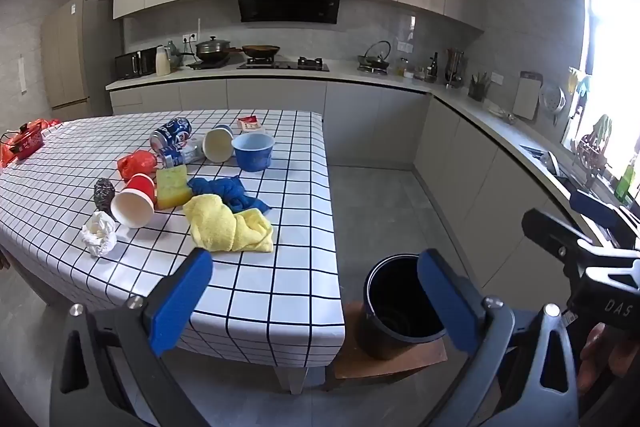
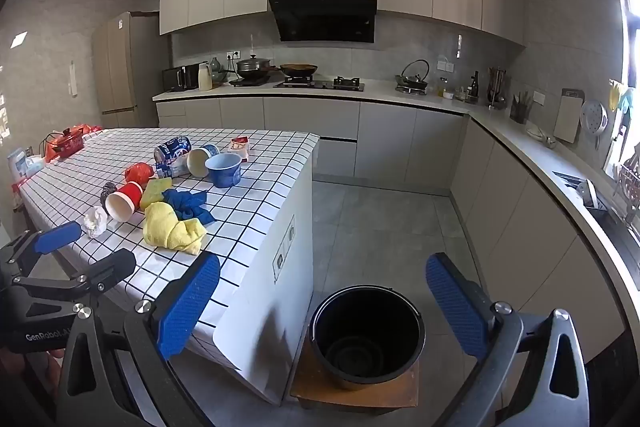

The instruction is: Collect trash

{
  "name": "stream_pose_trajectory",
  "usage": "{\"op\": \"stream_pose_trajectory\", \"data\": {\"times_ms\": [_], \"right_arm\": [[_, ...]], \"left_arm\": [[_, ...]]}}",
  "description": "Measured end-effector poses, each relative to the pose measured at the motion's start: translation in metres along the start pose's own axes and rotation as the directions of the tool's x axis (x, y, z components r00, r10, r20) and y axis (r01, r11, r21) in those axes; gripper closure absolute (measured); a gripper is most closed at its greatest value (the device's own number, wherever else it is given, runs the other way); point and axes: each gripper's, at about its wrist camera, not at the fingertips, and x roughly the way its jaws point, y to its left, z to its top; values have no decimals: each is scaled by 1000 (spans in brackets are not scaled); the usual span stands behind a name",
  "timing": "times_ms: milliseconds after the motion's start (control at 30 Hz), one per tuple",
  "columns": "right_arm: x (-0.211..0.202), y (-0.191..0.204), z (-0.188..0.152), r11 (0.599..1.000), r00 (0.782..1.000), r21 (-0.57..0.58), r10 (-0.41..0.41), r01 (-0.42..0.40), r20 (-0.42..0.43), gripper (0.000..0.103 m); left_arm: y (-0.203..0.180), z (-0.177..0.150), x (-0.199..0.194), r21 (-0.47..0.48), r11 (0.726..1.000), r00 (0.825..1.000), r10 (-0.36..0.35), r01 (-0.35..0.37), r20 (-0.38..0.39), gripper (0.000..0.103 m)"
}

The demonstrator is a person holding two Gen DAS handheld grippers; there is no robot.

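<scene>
On the checked table (image 1: 280, 287) lies a litter of things: a crumpled white paper (image 1: 99, 233), a tipped red cup (image 1: 134, 201), a blue can (image 1: 171, 135), a tipped white cup (image 1: 218, 145), a blue bowl (image 1: 253, 151) and a red wrapper (image 1: 136, 163). A black bin (image 2: 366, 335) stands empty on a low wooden stool beside the table. My left gripper (image 1: 316, 267) hovers open over the table's near corner, holding nothing. My right gripper (image 2: 323, 267) is open above the bin, also holding nothing.
A yellow sponge (image 1: 173, 186), a blue cloth (image 1: 228, 191), a yellow cloth (image 1: 228, 227) and a dark scourer (image 1: 104, 191) lie among the litter. A red pot (image 1: 26, 143) sits at the table's far left. Kitchen counters run along the back and right, across a grey floor.
</scene>
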Motion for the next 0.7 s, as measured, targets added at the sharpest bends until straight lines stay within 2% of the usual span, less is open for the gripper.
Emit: {"op": "stream_pose_trajectory", "data": {"times_ms": [700], "right_arm": [[1, 3, -4, 1000, 1000, -18, -10, 10, -1, 0]], "left_arm": [[3, 0, 4, 9, 1000, 1000, 3, -3, -7, 0]]}}
